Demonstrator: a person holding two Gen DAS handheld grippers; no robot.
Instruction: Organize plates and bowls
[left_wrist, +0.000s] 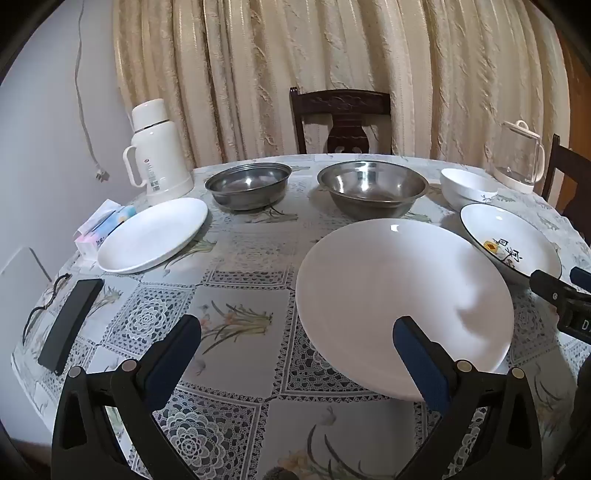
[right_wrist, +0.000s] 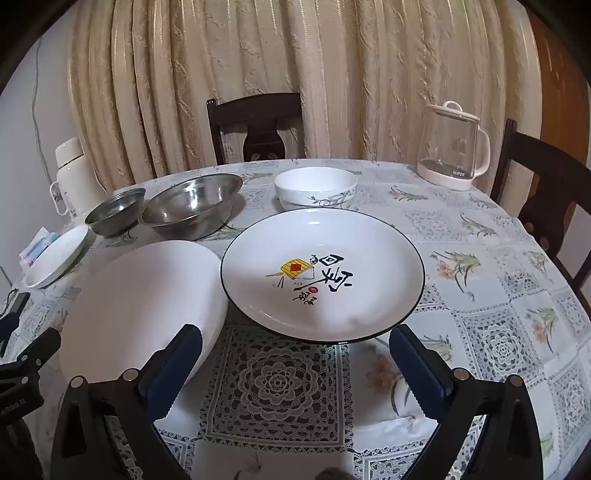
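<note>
Left wrist view is showing the left gripper (left_wrist: 297, 343) hanging above the patterned tablecloth (left_wrist: 240, 306) with its jaws spread wide and nothing between them. Its right-hand finger is sitting in front of the near rim of the large plain white plate (left_wrist: 399, 295), which is lying just ahead. Further left, a smaller white plate (left_wrist: 151, 234) is resting near the table edge, beside a tissue pack (left_wrist: 99, 229) and a white thermos (left_wrist: 155, 147). Behind them, two steel bowls, a smaller steel bowl (left_wrist: 247, 184) and a larger steel bowl (left_wrist: 373, 188), are standing side by side.

The right wrist view is showing the right gripper (right_wrist: 295, 345) also gaping wide and carrying nothing, hovering just short of the black-rimmed printed plate (right_wrist: 321, 269). That plate's left edge is overlapping or touching the plain plate; which, I cannot tell. Beyond it, a white ceramic bowl (right_wrist: 316, 186) is standing alone, and a glass kettle (right_wrist: 454, 147) is sitting at the far right. A dark chair (right_wrist: 258, 125) is standing against the curtain (right_wrist: 221, 55).
</note>
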